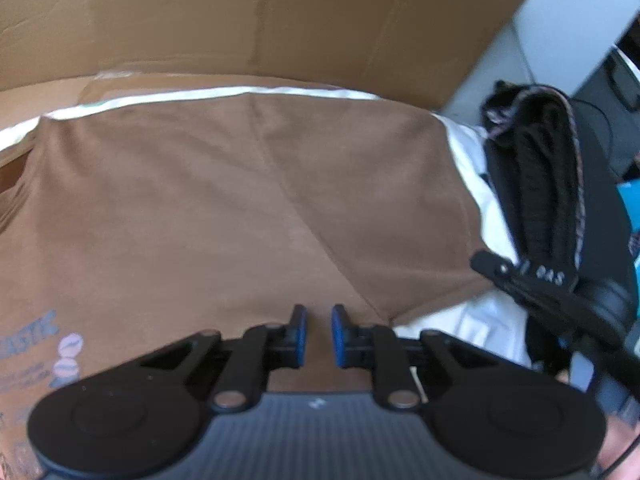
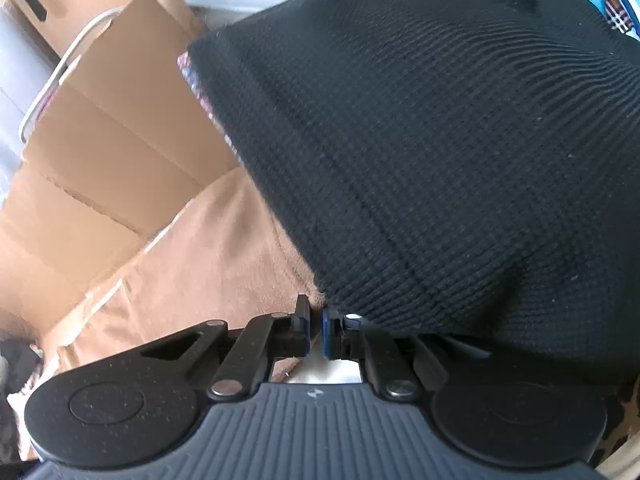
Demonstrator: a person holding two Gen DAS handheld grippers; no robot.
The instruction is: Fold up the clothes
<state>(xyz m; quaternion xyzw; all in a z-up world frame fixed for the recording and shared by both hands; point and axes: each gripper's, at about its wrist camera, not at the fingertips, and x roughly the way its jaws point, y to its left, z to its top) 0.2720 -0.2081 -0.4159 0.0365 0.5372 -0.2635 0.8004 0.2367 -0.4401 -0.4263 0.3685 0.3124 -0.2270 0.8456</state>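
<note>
A black knit (image 2: 420,152) is pinched at its lower edge by the right gripper (image 2: 316,334), hanging lengthwise above the brown shirt (image 1: 224,208). The left gripper (image 1: 319,334) is held slightly parted, empty.

Daylight, fairly bright. Both views motion-blurred, fisheye corners black. Glare on the white strip (image 1: 216,94) behind the brown shirt (image 1: 224,208); black knit (image 2: 420,152) sharpest.

right gripper (image 2: 316,334) pinches black knit garment (image 2: 420,140); brown shirt (image 2: 224,248) beneath

Two garments, one brown shirt (image 1: 224,208) and one black knit (image 2: 420,152); two hand-held grippers; one cardboard sheet (image 1: 240,16).
</note>
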